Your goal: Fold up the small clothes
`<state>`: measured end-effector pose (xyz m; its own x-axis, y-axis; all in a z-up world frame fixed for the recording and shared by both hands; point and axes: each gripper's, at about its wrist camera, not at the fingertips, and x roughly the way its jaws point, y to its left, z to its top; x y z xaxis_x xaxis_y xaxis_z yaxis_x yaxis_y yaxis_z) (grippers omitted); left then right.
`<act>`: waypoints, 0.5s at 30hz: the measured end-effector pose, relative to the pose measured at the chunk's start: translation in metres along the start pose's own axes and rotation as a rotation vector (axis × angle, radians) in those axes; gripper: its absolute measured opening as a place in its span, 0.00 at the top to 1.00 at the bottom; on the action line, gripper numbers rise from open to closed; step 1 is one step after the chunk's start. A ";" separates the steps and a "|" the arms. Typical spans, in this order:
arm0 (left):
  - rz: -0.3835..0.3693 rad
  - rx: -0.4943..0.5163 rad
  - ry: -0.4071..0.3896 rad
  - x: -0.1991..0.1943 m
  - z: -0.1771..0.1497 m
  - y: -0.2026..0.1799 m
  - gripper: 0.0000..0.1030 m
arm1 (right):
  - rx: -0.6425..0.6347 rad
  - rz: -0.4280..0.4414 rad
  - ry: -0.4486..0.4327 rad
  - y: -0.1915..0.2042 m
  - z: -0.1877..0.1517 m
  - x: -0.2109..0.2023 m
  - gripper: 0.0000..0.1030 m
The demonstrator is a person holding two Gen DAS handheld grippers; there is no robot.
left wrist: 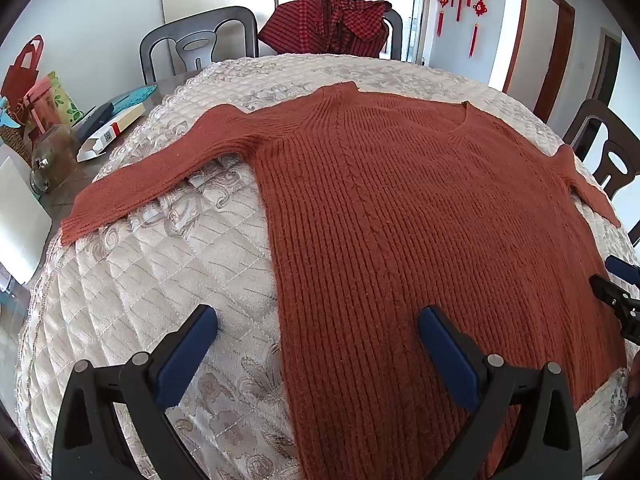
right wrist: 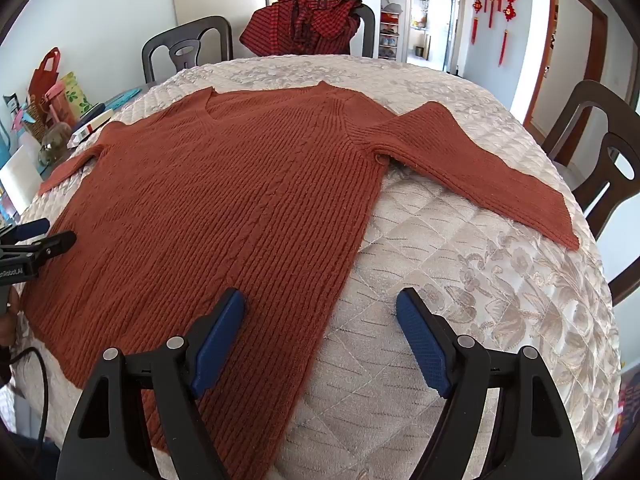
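Observation:
A rust-orange ribbed knit sweater (left wrist: 400,220) lies flat and face up on the quilted cream table cover (left wrist: 160,288), neck away from me, both sleeves spread out. My left gripper (left wrist: 318,316) hovers open over the sweater's lower left edge, with nothing between its blue pads. In the right wrist view the same sweater (right wrist: 224,208) fills the left half. My right gripper (right wrist: 320,300) stands open above its lower right side edge, empty. The left sleeve (left wrist: 160,172) and right sleeve (right wrist: 480,172) lie straight out to the sides. Each gripper shows at the other view's edge.
Dark chairs (left wrist: 200,44) ring the table; one holds a red checked garment (left wrist: 332,20). Along the left edge stand a box (left wrist: 112,132), a glass jar (left wrist: 52,160) and gift bags (left wrist: 28,76). Another chair (right wrist: 600,152) stands at the right. Bare quilt (right wrist: 460,280) lies beside the sweater.

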<state>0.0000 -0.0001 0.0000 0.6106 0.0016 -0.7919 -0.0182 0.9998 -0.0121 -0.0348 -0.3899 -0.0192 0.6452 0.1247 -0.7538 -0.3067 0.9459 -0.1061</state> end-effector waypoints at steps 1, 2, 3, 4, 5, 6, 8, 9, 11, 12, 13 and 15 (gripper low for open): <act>-0.002 -0.001 0.001 0.000 0.000 0.000 0.01 | 0.001 0.001 -0.001 0.000 0.000 0.000 0.24; -0.001 -0.001 0.001 0.000 0.000 0.000 0.01 | 0.001 0.001 -0.001 0.000 0.000 0.000 0.24; -0.001 -0.001 0.000 0.000 0.000 0.000 0.01 | 0.001 0.001 -0.001 0.000 0.000 0.000 0.24; -0.001 -0.001 0.000 0.000 0.000 0.000 0.01 | 0.001 0.001 -0.001 0.000 0.000 0.000 0.24; -0.001 -0.002 -0.001 0.000 0.000 0.000 0.01 | 0.001 0.001 -0.001 0.000 0.000 0.000 0.24; -0.001 -0.001 -0.001 0.000 0.000 0.000 0.01 | 0.001 0.001 -0.001 0.000 0.000 0.000 0.24; -0.001 -0.001 -0.001 0.000 0.001 0.000 0.01 | 0.001 0.001 -0.001 0.000 0.000 0.000 0.24; -0.002 -0.001 -0.002 0.000 0.000 0.000 0.01 | 0.001 0.001 -0.001 0.000 0.000 0.000 0.24; -0.002 -0.001 -0.002 0.000 0.000 0.000 0.01 | 0.001 0.001 -0.001 0.000 0.000 0.000 0.24; -0.002 -0.001 -0.003 0.000 0.000 0.000 0.01 | 0.001 0.001 -0.001 0.000 0.000 0.000 0.24; -0.002 -0.001 -0.003 0.000 0.000 0.000 0.01 | 0.001 0.001 -0.001 0.000 0.000 0.000 0.24; -0.002 -0.001 -0.004 0.000 0.000 0.000 0.01 | 0.001 0.001 -0.001 0.000 0.000 0.000 0.24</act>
<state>-0.0001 0.0000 0.0001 0.6138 -0.0005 -0.7895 -0.0180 0.9997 -0.0146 -0.0350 -0.3899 -0.0191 0.6452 0.1261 -0.7535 -0.3068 0.9460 -0.1044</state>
